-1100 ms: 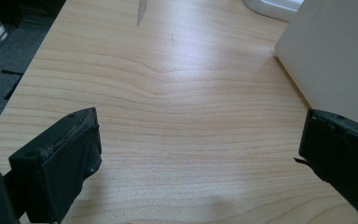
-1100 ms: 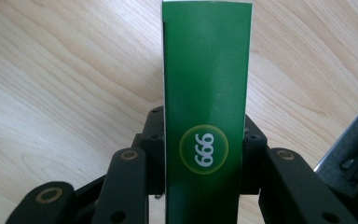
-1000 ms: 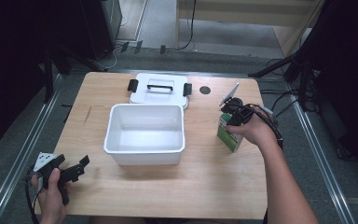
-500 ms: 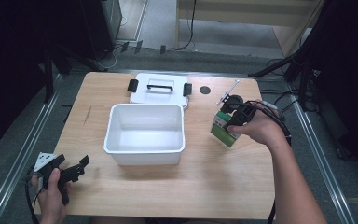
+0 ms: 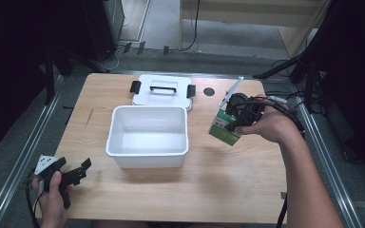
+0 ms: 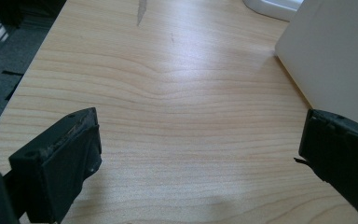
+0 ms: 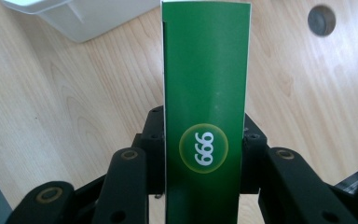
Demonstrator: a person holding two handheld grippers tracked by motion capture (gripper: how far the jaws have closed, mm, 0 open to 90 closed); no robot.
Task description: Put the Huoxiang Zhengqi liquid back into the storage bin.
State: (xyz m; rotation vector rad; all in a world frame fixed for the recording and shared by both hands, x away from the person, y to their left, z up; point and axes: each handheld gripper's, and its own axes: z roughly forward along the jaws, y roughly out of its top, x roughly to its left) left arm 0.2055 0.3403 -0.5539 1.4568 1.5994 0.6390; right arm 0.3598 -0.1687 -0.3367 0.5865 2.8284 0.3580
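— Pale wood tabletop [image 5: 237,190] under the lights, dark floor and cables beyond its far edge. Where's the action?

— On the right. The right gripper [image 5: 235,116] is clamped on a green carton [image 5: 224,127], held tilted above the table, just right of the white bin [image 5: 147,137]. In the right gripper view the carton [image 7: 205,112] stands between the black jaws, pinched on both sides, with a round yellow-green badge and white digits on its face.

— And past the carton?

— In that view, a corner of the bin [image 7: 81,16] at the upper left, bare wood below, and a small dark round disc [image 7: 321,20] at the upper right. From above, that disc [image 5: 209,91] sits near the far edge, just right of the lid.

— The lid?

— White lid [image 5: 161,90] with a black handle and black latches, lying flat, touching the far side of the bin. The bin looks empty.

— The other hand?

— Near left corner. The left gripper [image 5: 73,173] is held low by the left hand [image 5: 52,199], jaws spread wide with nothing between them. In the left gripper view the wood grain runs between the jaws, and the bin's white wall [image 6: 335,60] rises on the right.
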